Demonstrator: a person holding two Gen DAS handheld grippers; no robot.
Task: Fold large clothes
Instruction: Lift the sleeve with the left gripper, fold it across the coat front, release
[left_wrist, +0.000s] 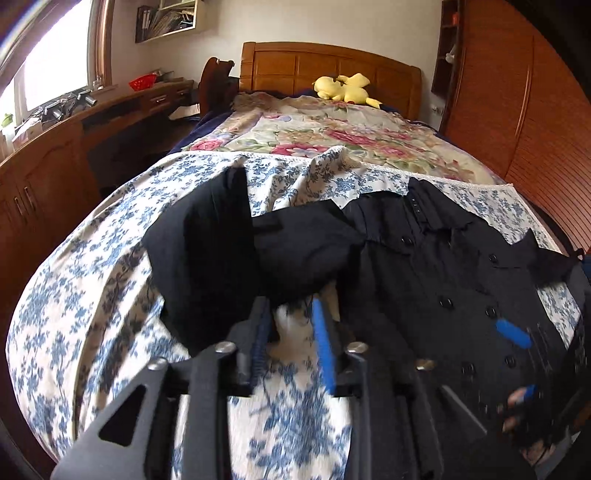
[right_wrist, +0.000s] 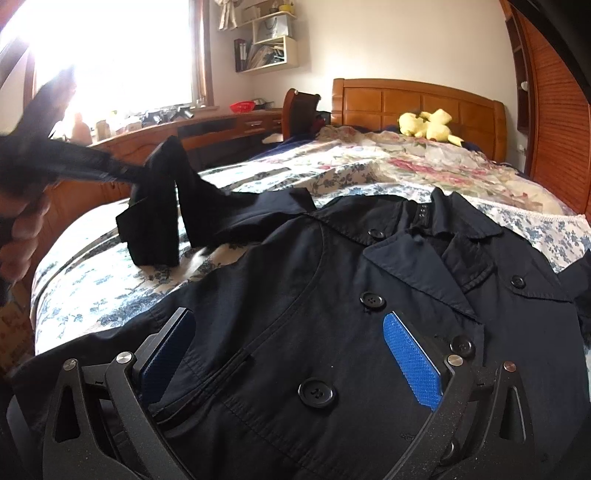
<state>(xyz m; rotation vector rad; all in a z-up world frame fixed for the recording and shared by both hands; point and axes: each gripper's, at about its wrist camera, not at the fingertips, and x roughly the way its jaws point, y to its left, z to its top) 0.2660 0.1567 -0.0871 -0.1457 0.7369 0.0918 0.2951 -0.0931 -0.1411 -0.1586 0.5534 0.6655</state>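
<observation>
Lying front-up across the near end of the bed, your dark navy double-breasted coat (right_wrist: 332, 295) shows a smooth woven cloth with stitched seams, broad lapels, a folded collar and round black four-hole buttons (right_wrist: 317, 392) in two rows. One sleeve (right_wrist: 162, 206) is raised off the bed, its squared cuff hanging down in a soft fold, with the rest of the sleeve running back to the shoulder.

Under the coat is a white sheet printed with blue flowers (left_wrist: 92, 295), edged in lace at the far side; beyond it a cream quilt with pink roses (left_wrist: 332, 136) covers the rest of the bed up to a panelled wooden headboard (left_wrist: 325, 70). A yellow plush toy (left_wrist: 343, 88) rests by the headboard. A long wooden desk (right_wrist: 221, 125) runs under a bright window on the left, wall shelves (right_wrist: 269, 40) hang above it, and a slatted wooden wardrobe (left_wrist: 517, 110) stands on the right.

Your left tongs (left_wrist: 291, 314) are narrow, with the lifted sleeve's cloth bunched just at their blue-padded tips; the blur leaves me unable to tell whether they truly pinch it. Your right tongs (right_wrist: 288, 328) stand wide, hovering over the coat's chest, a blue ribbed pad on each side of the button rows, gripping nothing.
</observation>
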